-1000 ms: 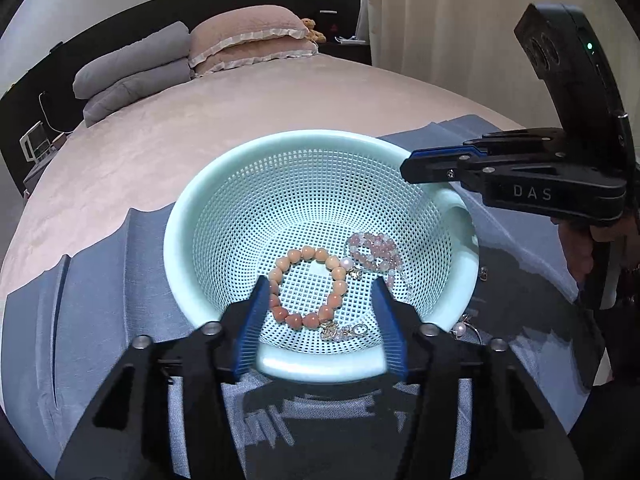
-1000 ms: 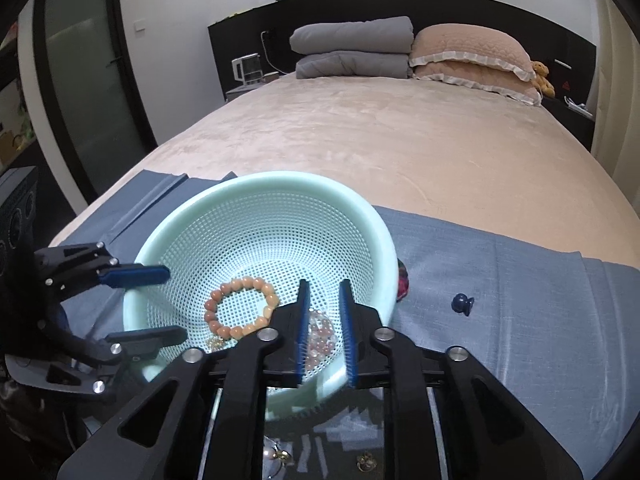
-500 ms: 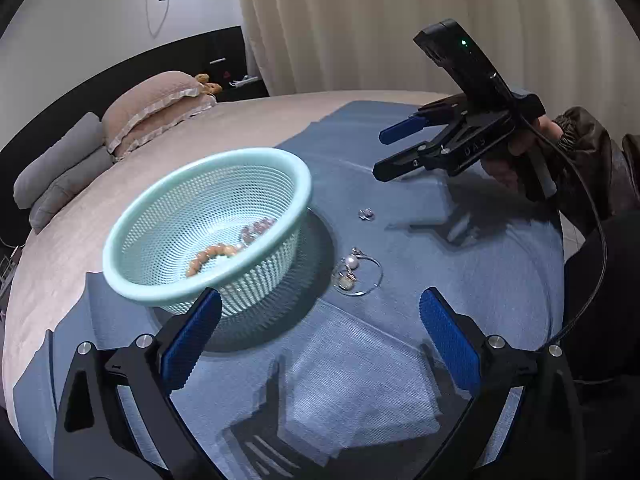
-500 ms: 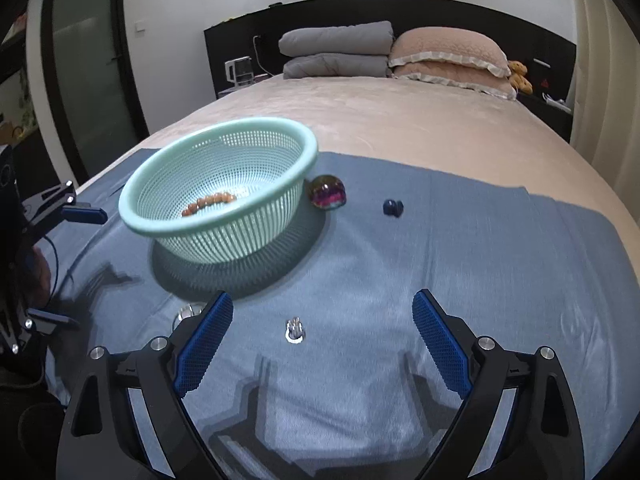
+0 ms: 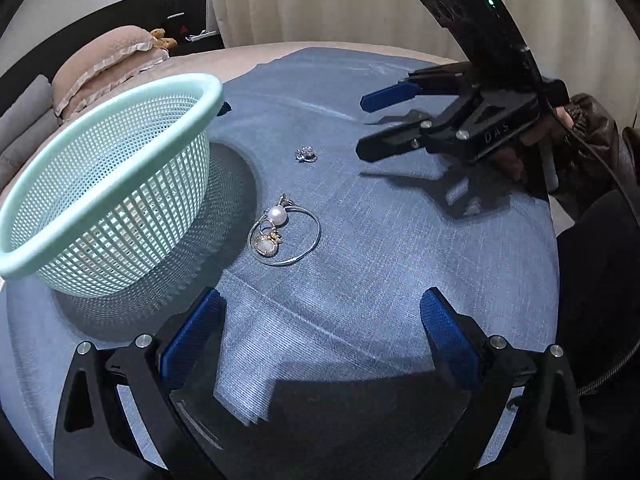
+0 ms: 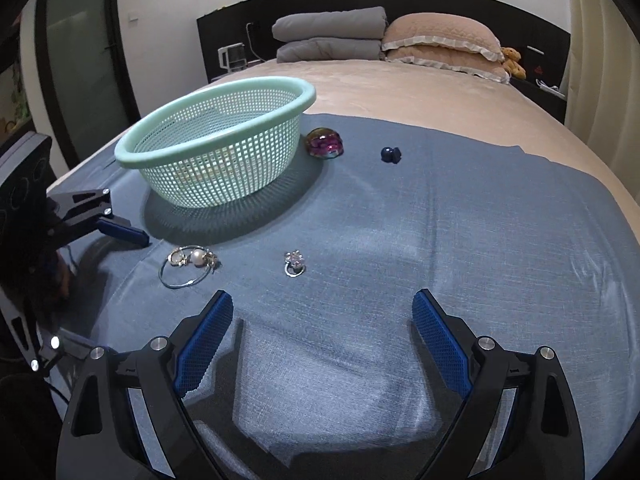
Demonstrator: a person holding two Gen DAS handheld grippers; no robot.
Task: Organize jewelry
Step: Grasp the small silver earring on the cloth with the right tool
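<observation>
Lying beside the mint basket — a pearl-set silver bangle.

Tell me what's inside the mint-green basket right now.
From these low angles the basket shows only its mesh wall and rim; its floor is hidden, so any contents cannot be seen. Both grippers are outside it.

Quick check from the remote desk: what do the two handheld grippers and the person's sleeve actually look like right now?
Both are matte black skeletal frames with silver screws and blue cross-hatched pads on the jaws. The right gripper carries white "DAS" lettering, a black top housing with a green light, and a black cable trailing off. The left gripper matches. The right hand emerges from a dark brown sleeve.
</observation>
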